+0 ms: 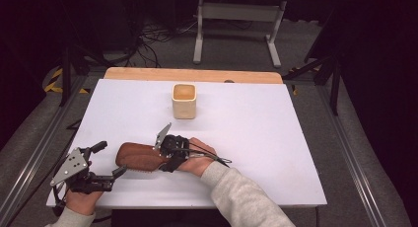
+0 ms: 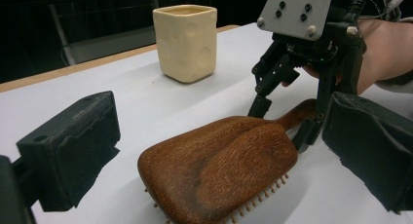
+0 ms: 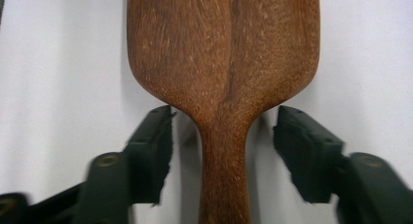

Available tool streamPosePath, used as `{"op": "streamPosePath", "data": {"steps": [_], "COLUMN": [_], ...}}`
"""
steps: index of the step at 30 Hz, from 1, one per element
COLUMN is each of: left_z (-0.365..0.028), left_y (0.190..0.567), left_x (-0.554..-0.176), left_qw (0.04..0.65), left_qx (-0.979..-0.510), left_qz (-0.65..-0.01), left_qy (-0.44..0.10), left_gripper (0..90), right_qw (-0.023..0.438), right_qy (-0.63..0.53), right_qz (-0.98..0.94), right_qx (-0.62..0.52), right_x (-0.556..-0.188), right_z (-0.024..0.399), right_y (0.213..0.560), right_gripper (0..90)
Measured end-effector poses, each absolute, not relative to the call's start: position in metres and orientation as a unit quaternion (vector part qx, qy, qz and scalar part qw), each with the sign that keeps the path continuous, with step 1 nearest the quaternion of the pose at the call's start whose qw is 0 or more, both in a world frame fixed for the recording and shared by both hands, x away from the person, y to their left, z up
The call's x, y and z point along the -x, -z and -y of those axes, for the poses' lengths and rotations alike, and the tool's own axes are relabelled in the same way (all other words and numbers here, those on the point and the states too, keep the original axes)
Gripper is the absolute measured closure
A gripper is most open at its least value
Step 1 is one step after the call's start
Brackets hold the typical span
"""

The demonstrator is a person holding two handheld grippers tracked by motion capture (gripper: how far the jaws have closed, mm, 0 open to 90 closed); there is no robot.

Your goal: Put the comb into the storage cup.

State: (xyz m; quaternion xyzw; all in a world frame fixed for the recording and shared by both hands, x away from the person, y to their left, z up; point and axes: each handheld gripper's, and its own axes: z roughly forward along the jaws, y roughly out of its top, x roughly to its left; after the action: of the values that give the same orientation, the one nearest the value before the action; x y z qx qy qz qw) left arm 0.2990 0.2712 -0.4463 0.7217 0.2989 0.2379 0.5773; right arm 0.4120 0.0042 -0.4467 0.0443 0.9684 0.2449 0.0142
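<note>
Your bench is a flat white board with a pale wooden strip showing along its far edge; around it lie grey carpet, metal rails at both sides, a tangle of black cables and the legs of a white frame in a dark room. Well back on the white surface stands a cream cup, squarish with rounded corners, its matte walls dimpled with shallow round hollows. Near your edge lies the brush, bristles down: a broad paddle of reddish-brown wood with visible grain, narrowing to a slim handle, with short pale bristles peeking from under its rim. Your right hand-held gripper straddles that handle just where it meets the paddle; its black padded jaws stand apart, one on each side, with a gap to the wood on both sides. Your left hand-held gripper rests by the brush's rounded end, jaws wide apart, holding nothing.
</note>
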Motion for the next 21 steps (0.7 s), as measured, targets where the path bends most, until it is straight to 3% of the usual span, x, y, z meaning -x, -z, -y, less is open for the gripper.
{"op": "streamPosePath", "data": {"steps": [9,21], "left_z": [-0.2711,-0.2716], "left_y": [0.4462,0.4460], "left_x": [-0.2990,-0.2989], "left_qw": [0.577,0.577], "left_qx": [-0.722,-0.722], "left_qz": [-0.298,-0.298], "left_qy": [-0.238,-0.238], "left_gripper": [1.3,1.3], "right_qw": [0.014,0.016], "right_qy": [-0.235,-0.234], "right_qz": [-0.971,-0.971], "right_qx": [-0.043,-0.054], "right_x": [-0.4096,-0.4080], "right_z": [-0.0042,-0.0038], "right_y": [0.4451,0.4447], "right_gripper": [70.0,72.1]}}
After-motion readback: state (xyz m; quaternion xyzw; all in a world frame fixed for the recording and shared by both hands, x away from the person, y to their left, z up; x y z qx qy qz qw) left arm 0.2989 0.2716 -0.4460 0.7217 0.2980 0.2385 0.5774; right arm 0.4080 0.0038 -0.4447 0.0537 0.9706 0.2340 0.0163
